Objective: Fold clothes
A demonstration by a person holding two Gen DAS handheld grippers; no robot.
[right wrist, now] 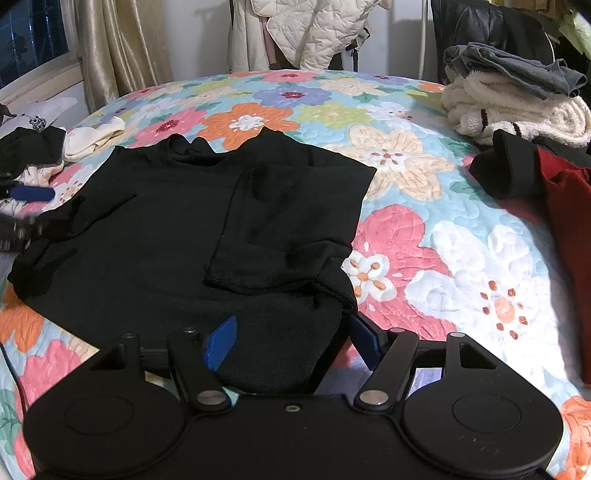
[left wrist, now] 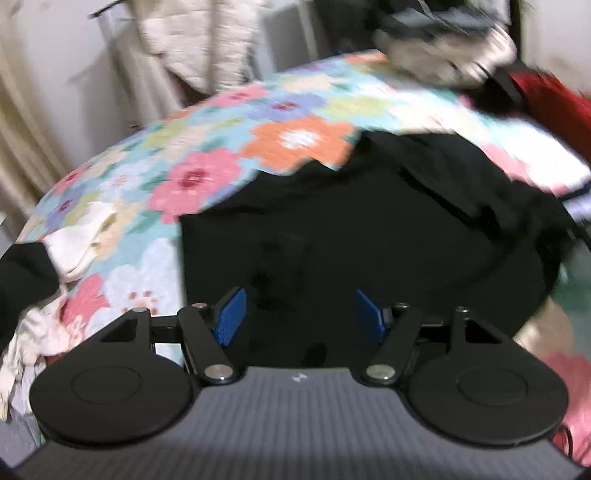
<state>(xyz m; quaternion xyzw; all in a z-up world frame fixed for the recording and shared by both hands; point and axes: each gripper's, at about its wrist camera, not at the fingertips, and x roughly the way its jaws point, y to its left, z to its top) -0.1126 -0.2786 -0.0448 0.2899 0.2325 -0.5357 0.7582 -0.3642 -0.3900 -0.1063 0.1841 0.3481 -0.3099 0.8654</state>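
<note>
A black shirt (right wrist: 166,229) lies spread on the flowered bedspread (right wrist: 424,240), collar at the far side. Its right sleeve (right wrist: 288,221) is folded inward over the body. My right gripper (right wrist: 293,341) is open at the near hem, and black fabric lies between its blue pads (right wrist: 221,343). The left wrist view is blurred: my left gripper (left wrist: 297,314) is open just above the black shirt (left wrist: 351,229). In the right wrist view, a blue pad of the left gripper (right wrist: 31,194) shows by the shirt's left sleeve.
Folded cream fleece and grey clothes (right wrist: 517,99) are stacked at the far right, with a red garment (right wrist: 569,206) and a black one (right wrist: 509,170) below them. Loose white and black clothes (right wrist: 37,147) lie at the left edge. A curtain (right wrist: 118,48) and hanging jacket (right wrist: 314,29) stand behind.
</note>
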